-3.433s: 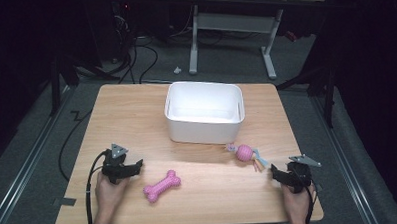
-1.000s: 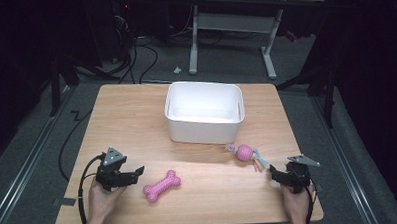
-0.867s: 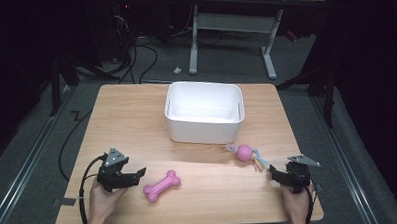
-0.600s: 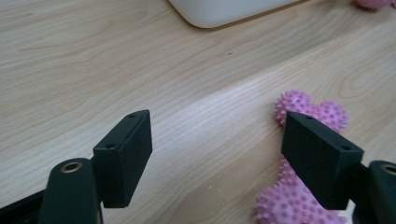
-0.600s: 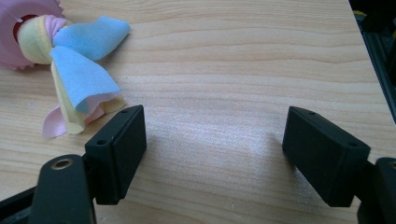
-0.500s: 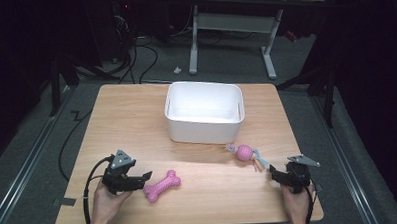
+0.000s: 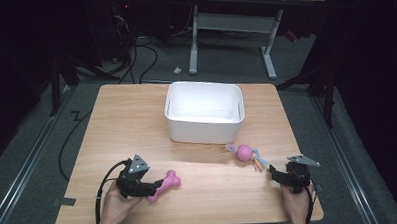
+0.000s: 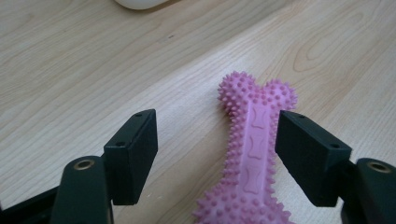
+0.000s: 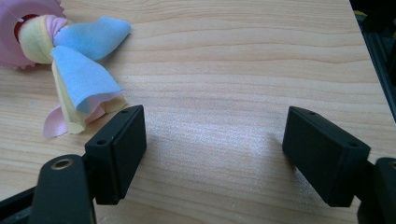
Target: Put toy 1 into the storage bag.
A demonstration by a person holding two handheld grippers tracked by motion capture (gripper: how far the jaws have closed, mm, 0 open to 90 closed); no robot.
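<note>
We hold the left tongs (image 8: pixel 215 154) spread wide around a spiky pink bone toy (image 8: pixel 250 158) lying on the bench (image 7: pixel 137 124), its shaft against one jaw, while our right tongs (image 9: pixel 212 154) gape over bare wood beside a ball toy's cloth tails (image 9: pixel 81 74).

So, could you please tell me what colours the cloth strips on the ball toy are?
Blue, yellow and pink cloth strips, clearest in the right gripper view.
</note>
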